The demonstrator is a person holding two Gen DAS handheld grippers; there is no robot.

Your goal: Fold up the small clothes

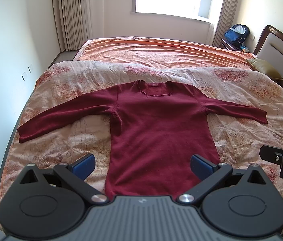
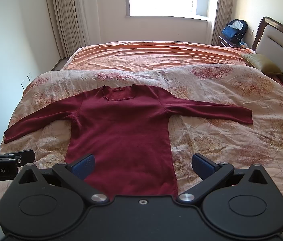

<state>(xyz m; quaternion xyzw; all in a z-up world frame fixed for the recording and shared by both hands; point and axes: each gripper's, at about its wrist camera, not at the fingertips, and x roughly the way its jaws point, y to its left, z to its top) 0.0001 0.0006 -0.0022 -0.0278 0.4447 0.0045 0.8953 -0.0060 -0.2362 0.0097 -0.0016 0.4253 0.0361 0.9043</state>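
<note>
Left wrist view showed the left claw (image 1: 142,165) spread wide above the maroon sweater's (image 1: 157,124) hem; right claw (image 2: 143,165) likewise spread, empty.

Sweater (image 1: 157,124) was dark red, plain. Quilt (image 1: 231,140) under it was cream with pink-red floral patches; sheet (image 1: 151,50) beyond was plain orange. Gripper pads (image 1: 84,165) were blue, bodies black. Backpack (image 1: 236,32) was blue, pillow (image 1: 266,68) olive-gold, curtains (image 1: 71,14) probably beige.
</note>
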